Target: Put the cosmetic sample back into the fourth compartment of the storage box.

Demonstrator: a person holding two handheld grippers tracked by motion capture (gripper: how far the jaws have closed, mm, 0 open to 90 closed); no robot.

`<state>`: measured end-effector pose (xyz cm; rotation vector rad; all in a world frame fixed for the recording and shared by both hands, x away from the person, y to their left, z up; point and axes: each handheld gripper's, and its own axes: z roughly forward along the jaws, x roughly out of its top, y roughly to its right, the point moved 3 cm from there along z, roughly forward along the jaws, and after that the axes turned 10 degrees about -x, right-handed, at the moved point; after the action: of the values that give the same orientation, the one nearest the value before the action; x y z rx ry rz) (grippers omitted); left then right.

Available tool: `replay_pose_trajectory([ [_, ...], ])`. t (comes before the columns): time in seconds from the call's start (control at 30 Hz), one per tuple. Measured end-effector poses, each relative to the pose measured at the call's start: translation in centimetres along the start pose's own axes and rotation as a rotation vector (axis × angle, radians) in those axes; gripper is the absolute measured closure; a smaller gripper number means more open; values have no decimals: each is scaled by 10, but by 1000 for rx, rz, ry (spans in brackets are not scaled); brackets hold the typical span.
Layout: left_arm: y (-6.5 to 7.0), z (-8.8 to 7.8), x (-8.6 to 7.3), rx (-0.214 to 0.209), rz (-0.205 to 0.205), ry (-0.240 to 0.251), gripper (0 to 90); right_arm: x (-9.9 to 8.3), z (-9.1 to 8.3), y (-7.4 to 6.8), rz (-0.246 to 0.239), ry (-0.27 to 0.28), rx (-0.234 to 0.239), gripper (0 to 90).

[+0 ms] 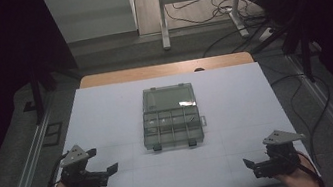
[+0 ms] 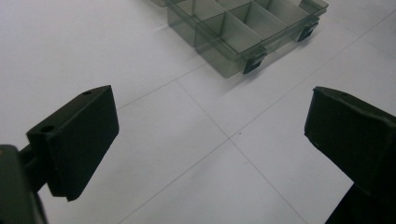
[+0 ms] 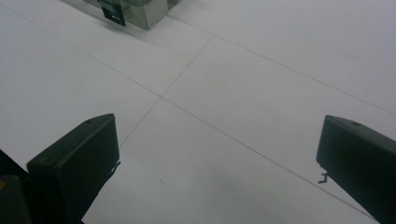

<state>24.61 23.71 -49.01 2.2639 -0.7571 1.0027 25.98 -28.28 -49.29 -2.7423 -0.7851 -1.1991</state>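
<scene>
- The left gripper [image 1: 106,161] has its jaws spread wide with nothing between them; in the left gripper view they frame bare white table [image 2: 140,56] with thin grid lines.
- The right gripper [image 1: 248,165] likewise has its jaws wide apart and empty.
- Both grippers sit low at the table's near edge, at its left and right corners, each held by a hand entering from below and angled inward.
- The organizer box [image 1: 171,117] lies mid-table, well apart from both: translucent smoky-grey plastic, divided into compartments, with two dark latches on its near side.
</scene>
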Motion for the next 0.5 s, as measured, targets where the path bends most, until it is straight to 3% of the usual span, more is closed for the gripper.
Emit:
replay_pose_trajectory([
  [0.23, 2, -14, -11, 20, -19, 13, 37, 0, 0, 0, 2, -2, -2, 0],
  [0.5, 3, -19, -21, 26, -38, 7, 37, 0, 0, 0, 1, -1, -2, 0],
])
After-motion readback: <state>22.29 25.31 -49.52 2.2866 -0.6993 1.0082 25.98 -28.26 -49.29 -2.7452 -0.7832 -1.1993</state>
